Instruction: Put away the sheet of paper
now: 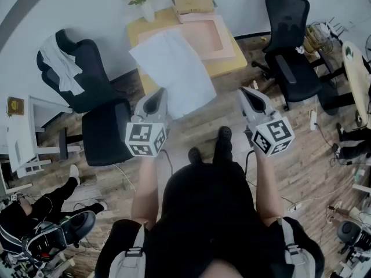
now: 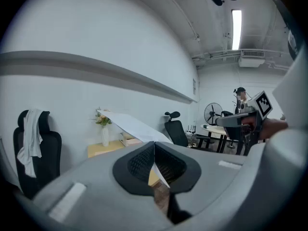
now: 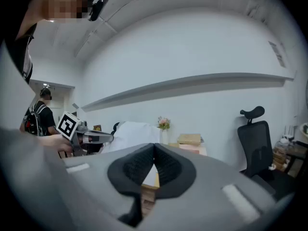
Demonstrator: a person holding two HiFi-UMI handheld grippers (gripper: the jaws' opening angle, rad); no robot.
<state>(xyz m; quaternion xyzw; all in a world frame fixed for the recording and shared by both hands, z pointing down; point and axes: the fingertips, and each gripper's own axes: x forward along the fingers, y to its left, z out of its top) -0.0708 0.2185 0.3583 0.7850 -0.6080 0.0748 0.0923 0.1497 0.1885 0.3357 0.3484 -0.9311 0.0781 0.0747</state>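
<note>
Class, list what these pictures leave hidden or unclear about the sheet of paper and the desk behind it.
- Head view: the sheet of paper hides the front left part of the desk.
- Left gripper view: the body of the left gripper hides the sheet's near edge.
- Right gripper view: the right gripper blocks most of the desk; things on it are too small to name.

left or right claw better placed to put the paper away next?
Left. The left claw is shut on the near edge of the sheet of paper, holding it up over the yellow table. The right claw is shut on nothing, off to the side of the sheet.
</note>
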